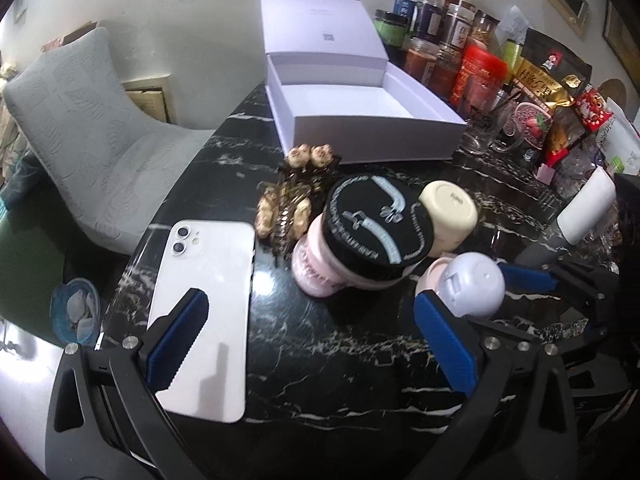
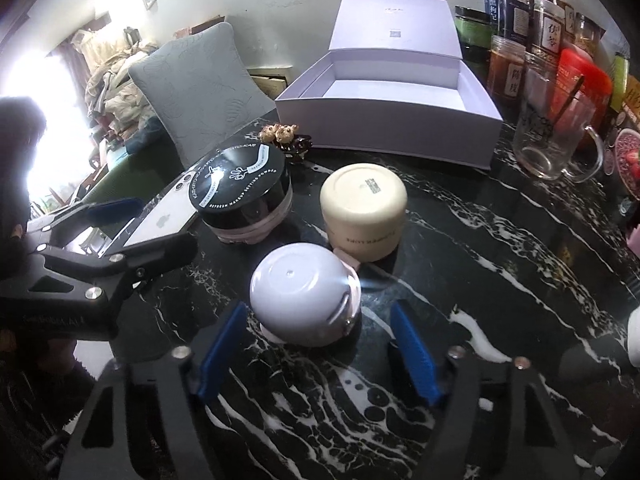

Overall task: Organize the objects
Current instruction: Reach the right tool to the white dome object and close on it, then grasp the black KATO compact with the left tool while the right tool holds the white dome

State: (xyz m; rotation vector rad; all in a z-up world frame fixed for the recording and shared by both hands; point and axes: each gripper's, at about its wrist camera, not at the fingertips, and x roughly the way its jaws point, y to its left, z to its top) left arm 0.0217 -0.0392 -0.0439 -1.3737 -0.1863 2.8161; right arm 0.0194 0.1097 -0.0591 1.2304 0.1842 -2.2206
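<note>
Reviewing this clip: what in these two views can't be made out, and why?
- Small pink item between the lavender round jar and the cream jar: mostly hidden by both jars in the right wrist view.
- White phone: lower corner covered by a left gripper finger in the left wrist view.
- Open white box: near wall hides part of its floor.
- Right gripper: contact with the lavender jar unclear.

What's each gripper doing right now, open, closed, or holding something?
Left gripper: open, holding nothing, above the white phone.
Right gripper: open, its pads either side of the lavender jar, not pressing on it.
</note>
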